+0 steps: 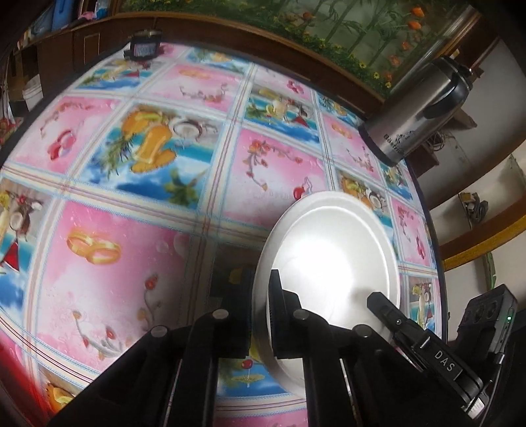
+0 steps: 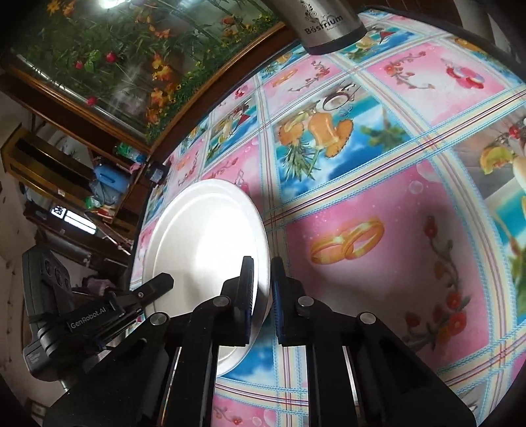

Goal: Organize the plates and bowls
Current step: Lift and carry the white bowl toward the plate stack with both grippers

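A single white plate (image 1: 332, 249) lies on the table with the colourful pink and blue cloth (image 1: 131, 197). My left gripper (image 1: 259, 279) is shut on the plate's near left rim, one finger above it and one below. In the right wrist view the same plate (image 2: 203, 236) sits left of centre. My right gripper (image 2: 262, 266) is shut on its right rim, the edge caught between the two fingers. Each view also shows the other gripper at the plate's opposite side: the right gripper (image 1: 381, 299) and the left gripper (image 2: 164, 280).
A steel thermos flask (image 1: 424, 108) stands near the table's far right edge, seen too as the flask (image 2: 328, 26). A small dark jar (image 1: 144, 49) stands at the far edge. Behind the table runs a wooden cabinet with a planted glass tank (image 2: 115, 65).
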